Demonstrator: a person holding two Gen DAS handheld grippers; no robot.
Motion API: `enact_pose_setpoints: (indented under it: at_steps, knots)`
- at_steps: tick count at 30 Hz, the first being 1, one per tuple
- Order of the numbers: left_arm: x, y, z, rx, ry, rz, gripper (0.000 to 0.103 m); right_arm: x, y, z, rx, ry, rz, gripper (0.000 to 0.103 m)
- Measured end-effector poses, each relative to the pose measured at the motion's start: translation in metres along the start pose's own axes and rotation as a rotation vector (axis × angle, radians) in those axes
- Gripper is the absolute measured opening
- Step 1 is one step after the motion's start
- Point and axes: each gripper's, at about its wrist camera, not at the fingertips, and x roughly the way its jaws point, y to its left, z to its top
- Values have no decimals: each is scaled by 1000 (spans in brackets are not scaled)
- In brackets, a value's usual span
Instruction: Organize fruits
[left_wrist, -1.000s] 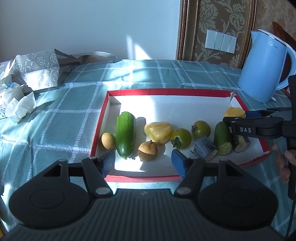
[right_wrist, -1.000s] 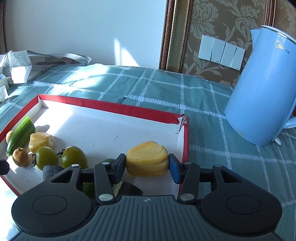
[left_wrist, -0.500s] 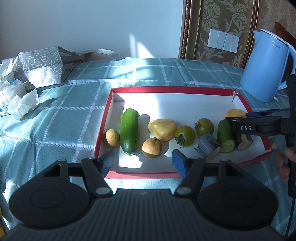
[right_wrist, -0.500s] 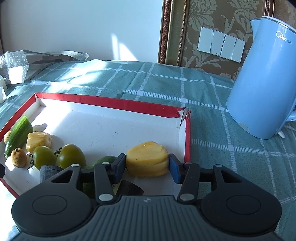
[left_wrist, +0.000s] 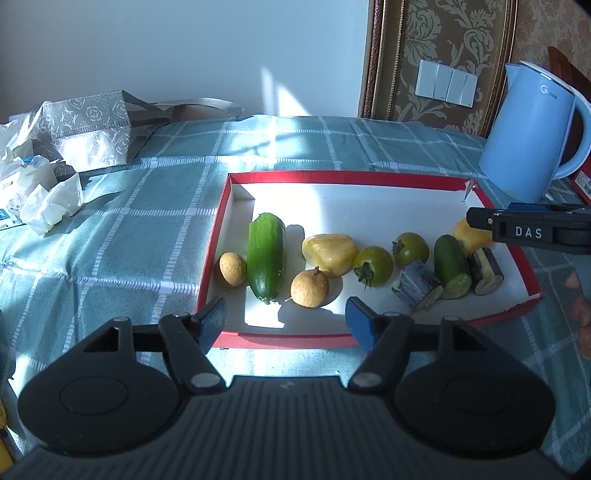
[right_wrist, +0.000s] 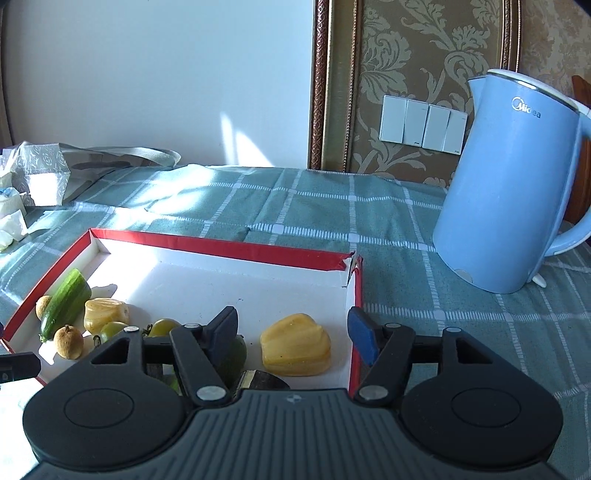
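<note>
The right gripper (right_wrist: 293, 330) has its jaws spread wide, and the yellow lobed fruit piece (right_wrist: 295, 345) lies between them, clear of both pads, on the white floor of the shallow red-rimmed cardboard tray (right_wrist: 221, 249) near its right wall. The left gripper (left_wrist: 282, 319) also has its jaws wide apart and holds nothing; it hovers at the near rim of the tray (left_wrist: 332, 176). Ahead of the left jaws, the produce lies in a row across the tray floor: a small round tan fruit (left_wrist: 232, 268), a whole green cucumber (left_wrist: 266, 256), a second round tan fruit (left_wrist: 309, 288), a second yellow lobed fruit piece (left_wrist: 330, 254), two green tomatoes (left_wrist: 373, 266) (left_wrist: 410, 250), a cut grey-purple aubergine chunk (left_wrist: 419, 288), a cut green cucumber half (left_wrist: 451, 266) and a dark aubergine slice (left_wrist: 485, 271). The tray rests on a counter covered by a teal checked tablecloth (left_wrist: 110, 240). A light-blue electric kettle (right_wrist: 508, 184) stands on the cloth beyond the right jaws, outside the tray. Crumpled white paper (left_wrist: 51, 203) and a grey patterned bag (left_wrist: 85, 133) lie far left of the left jaws.
</note>
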Motion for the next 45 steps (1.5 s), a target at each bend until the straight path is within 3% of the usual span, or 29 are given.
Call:
enact_pose_setpoints:
  at_steps: [9,14,22,29,45]
  knots:
    - [-14,12,-10,-26,-7,-3,71,-76,10,-40,5,-46,97,65]
    - [-23,21,-17,-58,-2,-7,71,-105,24,-74,-35,-45,103,68]
    - [-37,30,-27,-50,-7,-8,73,-121,36,-97,16,-17,85,68]
    - [-46,34,-34,-38,-10,-23,74,-134,45,-99,33,-48,53,77]
    - [-55,23,-39,2,-26,-46,77,-146,55,-107,26,-63,30,77]
